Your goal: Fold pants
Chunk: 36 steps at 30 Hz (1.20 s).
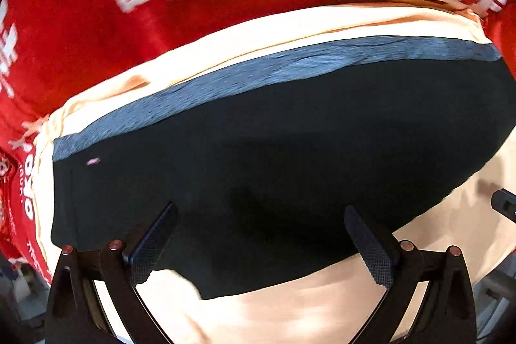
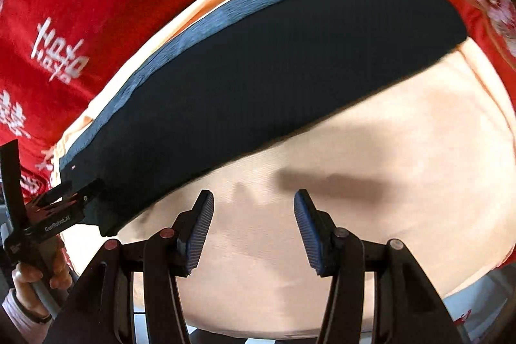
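The dark navy pants [image 1: 274, 157] lie flat and folded on a peach cloth [image 1: 306, 311], with a lighter blue-grey waistband [image 1: 258, 73] along the far edge. My left gripper [image 1: 261, 221] is open, its fingers spread just above the near edge of the pants, holding nothing. In the right wrist view the pants [image 2: 258, 79] run diagonally from lower left to upper right. My right gripper [image 2: 253, 208] is open and empty above the bare peach cloth [image 2: 354, 231], a little short of the pants' near edge. The left gripper [image 2: 74, 199] shows at the pants' left end.
A red cloth with white lettering [image 1: 129, 5] covers the table beyond and around the peach cloth; it also shows in the right wrist view [image 2: 64, 21]. The tip of the other gripper [image 1: 504, 203] shows at the right edge. A hand [image 2: 38, 276] holds the left gripper's handle.
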Available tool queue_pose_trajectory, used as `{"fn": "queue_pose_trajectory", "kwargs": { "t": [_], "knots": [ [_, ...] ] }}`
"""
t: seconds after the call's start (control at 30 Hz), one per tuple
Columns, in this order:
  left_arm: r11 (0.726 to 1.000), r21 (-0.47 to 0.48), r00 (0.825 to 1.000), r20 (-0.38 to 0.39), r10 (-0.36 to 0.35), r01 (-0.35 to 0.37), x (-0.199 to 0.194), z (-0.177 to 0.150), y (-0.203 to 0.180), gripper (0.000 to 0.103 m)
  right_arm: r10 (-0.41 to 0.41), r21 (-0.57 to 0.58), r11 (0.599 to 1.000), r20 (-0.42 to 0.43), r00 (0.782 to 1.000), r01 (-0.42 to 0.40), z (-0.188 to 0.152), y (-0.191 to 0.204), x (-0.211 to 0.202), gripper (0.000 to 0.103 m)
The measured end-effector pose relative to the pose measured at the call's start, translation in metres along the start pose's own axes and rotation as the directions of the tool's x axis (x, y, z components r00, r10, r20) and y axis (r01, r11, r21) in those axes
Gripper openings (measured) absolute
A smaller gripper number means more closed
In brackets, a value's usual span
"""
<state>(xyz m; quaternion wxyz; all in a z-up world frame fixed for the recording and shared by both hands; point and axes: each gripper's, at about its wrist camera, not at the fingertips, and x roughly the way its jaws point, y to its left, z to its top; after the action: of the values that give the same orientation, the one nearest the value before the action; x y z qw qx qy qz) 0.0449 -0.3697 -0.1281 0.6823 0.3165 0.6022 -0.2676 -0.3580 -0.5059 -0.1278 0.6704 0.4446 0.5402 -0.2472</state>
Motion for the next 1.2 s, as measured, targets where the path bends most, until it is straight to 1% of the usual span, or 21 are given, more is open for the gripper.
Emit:
{"fn": "queue_pose_trajectory", "kwargs": {
  "t": [0.17,0.37,0.43,0.47,0.57,0.63,0.67,0.7,0.73,0.77,0.83,0.9,0.93,0.97,1.0,1.07,1.13,1.2],
  "knots": [
    [0.999,0.036,1.000,0.005,-0.021,0.021,0.000,0.017,-0.046,0.103,0.009,0.042,0.999,0.017,1.000,-0.009,0.011,-0.038,-0.011,0.056],
    [0.998,0.048,0.998,0.027,-0.049,0.048,-0.001,0.041,-0.101,0.103,-0.005,0.138,0.990,0.072,0.997,-0.005,0.036,-0.091,-0.023,0.056],
    [0.998,0.060,0.999,0.029,-0.036,0.034,0.005,0.046,-0.116,0.103,-0.015,0.185,0.983,0.096,0.995,-0.003,0.049,-0.110,-0.025,0.056],
    [0.997,0.068,0.999,0.020,-0.025,0.024,0.015,0.051,-0.117,0.103,-0.023,0.204,0.979,0.106,0.994,0.001,0.054,-0.117,-0.027,0.056],
    [0.997,0.079,1.000,0.005,-0.009,0.009,0.025,0.053,-0.130,0.103,-0.048,0.268,0.963,0.136,0.989,0.010,0.070,-0.137,-0.028,0.056],
    [0.998,0.070,1.000,0.004,-0.001,0.000,0.029,0.053,-0.137,0.103,-0.038,0.304,0.952,0.147,0.988,-0.009,0.078,-0.149,-0.026,0.056],
    [0.998,0.058,1.000,0.002,-0.004,0.004,0.030,0.054,-0.138,0.103,-0.027,0.313,0.949,0.151,0.988,-0.021,0.082,-0.154,-0.025,0.050],
    [0.999,0.046,1.000,-0.001,-0.009,0.009,0.030,0.054,-0.138,0.103,-0.010,0.310,0.950,0.166,0.986,-0.042,0.086,-0.157,-0.025,0.022],
    [0.999,0.037,1.000,-0.005,-0.014,0.014,0.029,0.051,-0.134,0.103,-0.008,0.297,0.954,0.177,0.984,-0.046,0.090,-0.157,-0.027,0.011],
    [0.999,0.030,1.000,-0.006,-0.015,0.016,0.029,0.051,-0.133,0.103,-0.014,0.280,0.959,0.187,0.982,-0.039,0.094,-0.155,-0.030,0.011],
    [0.999,0.032,1.000,-0.004,-0.007,0.007,0.030,0.051,-0.135,0.103,-0.061,0.221,0.975,0.207,0.976,0.014,0.097,-0.149,-0.036,0.011],
    [0.999,0.040,1.000,-0.002,0.006,-0.006,0.032,0.050,-0.134,0.103,-0.089,0.201,0.978,0.185,0.979,0.051,0.098,-0.149,-0.031,0.011],
    [0.999,0.043,1.000,-0.001,0.014,-0.014,0.032,0.050,-0.136,0.103,-0.090,0.208,0.977,0.173,0.981,0.053,0.098,-0.152,-0.028,0.011],
    [0.999,0.046,1.000,0.000,0.017,-0.017,0.033,0.049,-0.135,0.103,-0.087,0.219,0.974,0.170,0.982,0.048,0.099,-0.157,-0.024,0.016],
    [0.999,0.048,1.000,0.001,0.020,-0.020,0.034,0.049,-0.134,0.103,-0.092,0.233,0.971,0.174,0.980,0.050,0.098,-0.161,-0.026,0.027],
    [0.999,0.048,1.000,-0.001,0.020,-0.020,0.035,0.050,-0.136,0.103,-0.112,0.252,0.966,0.181,0.977,0.064,0.096,-0.166,-0.031,0.042],
    [0.999,0.043,1.000,-0.004,0.018,-0.018,0.037,0.050,-0.141,0.103,-0.080,0.265,0.964,0.182,0.980,0.030,0.090,-0.171,-0.039,0.042],
    [0.999,0.040,1.000,0.001,0.021,-0.021,0.042,0.050,-0.139,0.103,-0.079,0.250,0.968,0.183,0.980,0.032,0.085,-0.169,-0.045,0.042]
  ]
}}
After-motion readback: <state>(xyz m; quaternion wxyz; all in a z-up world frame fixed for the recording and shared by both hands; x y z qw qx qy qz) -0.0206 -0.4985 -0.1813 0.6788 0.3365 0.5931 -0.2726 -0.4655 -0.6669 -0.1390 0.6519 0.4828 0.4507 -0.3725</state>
